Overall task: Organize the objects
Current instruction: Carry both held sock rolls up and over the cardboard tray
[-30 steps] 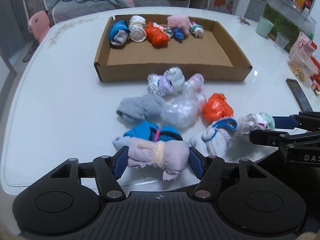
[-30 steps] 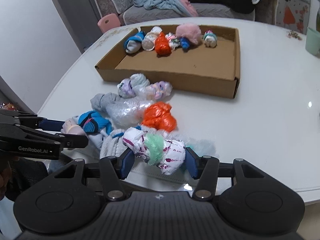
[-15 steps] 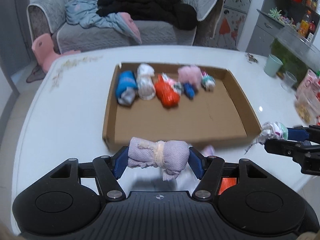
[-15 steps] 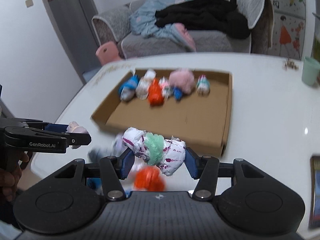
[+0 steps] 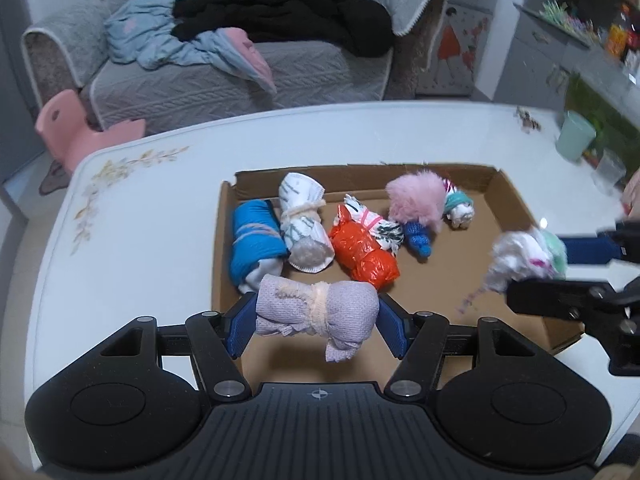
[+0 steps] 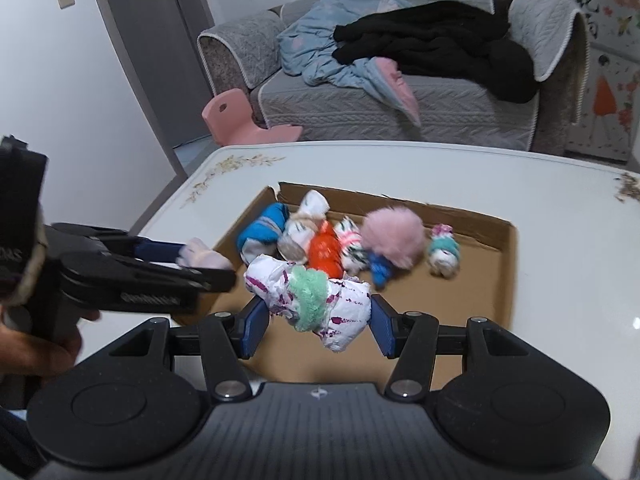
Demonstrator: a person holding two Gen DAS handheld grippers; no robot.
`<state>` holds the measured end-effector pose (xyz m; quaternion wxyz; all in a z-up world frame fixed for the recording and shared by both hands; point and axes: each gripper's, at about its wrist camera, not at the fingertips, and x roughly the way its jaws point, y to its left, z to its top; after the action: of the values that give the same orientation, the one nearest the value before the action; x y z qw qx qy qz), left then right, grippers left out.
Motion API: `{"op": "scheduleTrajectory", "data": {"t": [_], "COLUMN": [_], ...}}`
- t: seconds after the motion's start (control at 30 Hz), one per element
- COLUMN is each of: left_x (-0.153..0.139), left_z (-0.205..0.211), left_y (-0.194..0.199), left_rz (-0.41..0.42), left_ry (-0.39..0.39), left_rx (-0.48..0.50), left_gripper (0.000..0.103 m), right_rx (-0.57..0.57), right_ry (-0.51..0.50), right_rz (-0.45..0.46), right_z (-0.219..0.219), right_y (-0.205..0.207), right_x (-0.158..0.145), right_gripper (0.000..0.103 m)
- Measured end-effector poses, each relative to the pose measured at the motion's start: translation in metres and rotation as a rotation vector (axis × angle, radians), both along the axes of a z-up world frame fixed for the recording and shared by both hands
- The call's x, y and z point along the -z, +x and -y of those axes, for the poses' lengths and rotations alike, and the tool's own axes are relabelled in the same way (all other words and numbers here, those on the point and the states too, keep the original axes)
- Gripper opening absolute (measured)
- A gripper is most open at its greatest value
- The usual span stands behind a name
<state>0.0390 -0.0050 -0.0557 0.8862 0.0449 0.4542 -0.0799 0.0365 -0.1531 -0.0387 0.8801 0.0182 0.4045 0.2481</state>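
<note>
My left gripper [image 5: 316, 322] is shut on a lilac sock bundle [image 5: 316, 312] tied with a pale band, held above the near left part of the cardboard tray [image 5: 516, 208]. My right gripper [image 6: 316, 320] is shut on a white bundle with purple marks and a green band [image 6: 312, 300], over the tray's near side. In the left wrist view that same bundle [image 5: 524, 260] shows at the right edge. Along the tray's far side lie several bundles: blue [image 5: 256, 248], white [image 5: 304, 224], orange [image 5: 364, 252], fluffy pink [image 5: 416, 204] and small teal-and-white [image 5: 460, 208].
The tray [image 6: 508, 264] sits on a white table [image 5: 140, 220] with a floral corner. A green cup [image 5: 574, 136] and a clear glass [image 5: 608, 168] stand at the far right. Behind the table are a grey sofa [image 6: 360, 100] with clothes and a pink child's chair [image 6: 236, 116].
Both grippers have carried their bundles forward from over the loose pile on the table to above the tray. The pile has dropped out of view and the sofa has come into view.
</note>
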Motion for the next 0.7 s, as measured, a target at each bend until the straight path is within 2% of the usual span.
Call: {"op": "scheduleTrajectory", "data": {"t": [0.07,0.13,0.23,0.47,0.6,0.7], "left_x": [0.011,0.022,0.040,0.058,0.063,0.065], "left_z": [0.005,0.010,0.009,0.011,0.007,0.003], "left_y": [0.006,0.007,0.010,0.016,0.023,0.031], "left_rz": [-0.023,-0.029,-0.065,-0.033,-0.037,-0.033], "left_ry": [0.013,0.047,0.064,0.147,0.136,0.123], "left_rx": [0.038,0.080,0.100,0.146,0.137,0.120], "left_gripper": [0.069,0.069,0.069,0.069,0.069,0.069], "right_rx": [-0.015,-0.022,-0.015,0.009,0.028,0.022], "right_ry": [-0.015,-0.013,-0.012,0.011,0.014,-0.021], "right_rz": [-0.021,-0.083,-0.146,-0.272,-0.308,-0.305], "right_z": [-0.007,-0.013,-0.019,-0.035,-0.045,-0.052], "right_y": [0.012,0.024,0.037,0.062,0.074,0.081], "right_x": [0.007,0.018,0.034,0.065,0.073,0.076], "right_gripper": [0.050,0.050,0.050,0.050,0.050,0.050]}}
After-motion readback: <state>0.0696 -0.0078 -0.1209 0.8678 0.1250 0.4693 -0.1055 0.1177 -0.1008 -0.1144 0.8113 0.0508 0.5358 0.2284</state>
